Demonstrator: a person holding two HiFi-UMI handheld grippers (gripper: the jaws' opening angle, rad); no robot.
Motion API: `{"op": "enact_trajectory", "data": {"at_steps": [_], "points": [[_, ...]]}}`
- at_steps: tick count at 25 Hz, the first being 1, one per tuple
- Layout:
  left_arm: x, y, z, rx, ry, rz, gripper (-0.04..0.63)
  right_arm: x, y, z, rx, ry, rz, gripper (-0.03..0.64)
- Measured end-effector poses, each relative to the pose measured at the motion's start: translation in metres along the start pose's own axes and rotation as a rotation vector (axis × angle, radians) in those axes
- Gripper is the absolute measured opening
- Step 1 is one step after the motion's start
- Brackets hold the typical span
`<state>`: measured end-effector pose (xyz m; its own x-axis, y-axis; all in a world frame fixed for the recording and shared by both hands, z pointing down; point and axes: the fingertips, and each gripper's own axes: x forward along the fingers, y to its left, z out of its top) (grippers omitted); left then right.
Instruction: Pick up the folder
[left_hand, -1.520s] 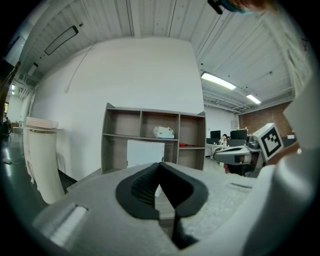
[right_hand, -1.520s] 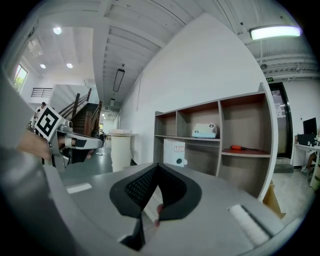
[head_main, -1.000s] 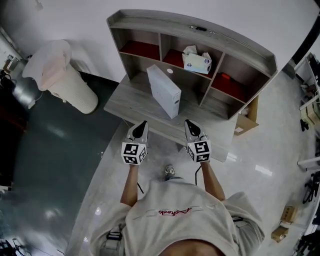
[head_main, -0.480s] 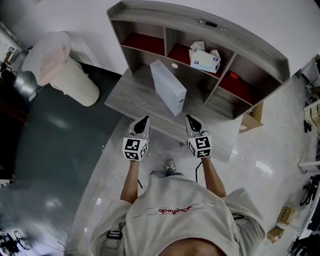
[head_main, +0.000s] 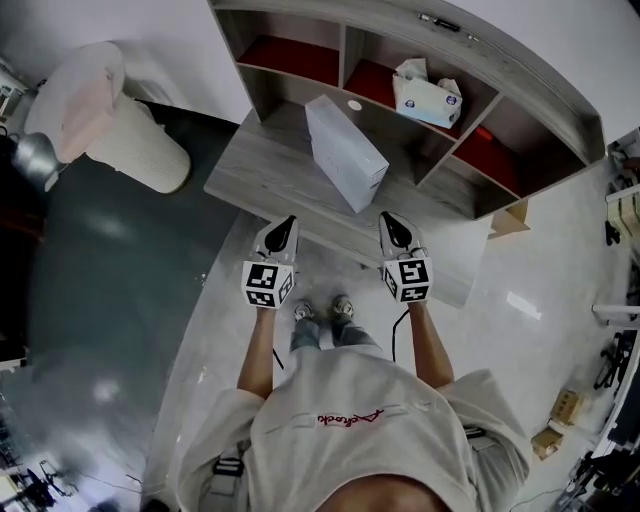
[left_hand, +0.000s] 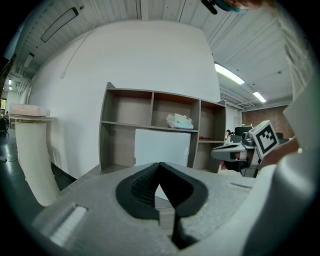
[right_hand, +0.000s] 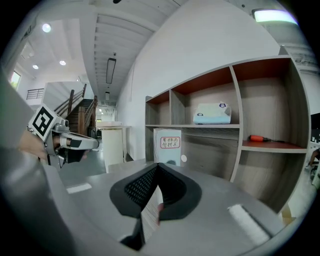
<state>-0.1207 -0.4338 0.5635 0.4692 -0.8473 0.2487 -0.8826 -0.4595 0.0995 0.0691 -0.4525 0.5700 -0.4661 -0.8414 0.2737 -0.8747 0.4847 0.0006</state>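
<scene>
Desk (head_main: 255, 178) bears folder (head_main: 345, 152) beyond left claw (head_main: 288, 222), right claw (head_main: 389, 218).

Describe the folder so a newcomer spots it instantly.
Find the grey desk with shelf compartments at its back. On the desktop, before the middle compartment, stands the folder: a tall white upright box file, unlike the smaller tissue box up on a shelf.

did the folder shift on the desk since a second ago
No. The folder stands on the desk just in front of the shelf divider, beside the small white disc, as before; only the camera's view shifted.
</scene>
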Motion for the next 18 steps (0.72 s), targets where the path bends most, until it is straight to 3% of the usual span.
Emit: {"op": "enact_trajectory", "data": {"at_steps": [6, 18], "points": [[0.004, 0.018, -0.02, -0.022, 0.033, -0.024, 0.0, 0.008, 0.002, -0.021, 0.022, 0.043, -0.036, 0.006], [0.036, 0.015, -0.052, -0.035, 0.092, -0.072, 0.0, 0.026, -0.007, -0.058, 0.052, 0.113, -0.056, 0.006]]}}
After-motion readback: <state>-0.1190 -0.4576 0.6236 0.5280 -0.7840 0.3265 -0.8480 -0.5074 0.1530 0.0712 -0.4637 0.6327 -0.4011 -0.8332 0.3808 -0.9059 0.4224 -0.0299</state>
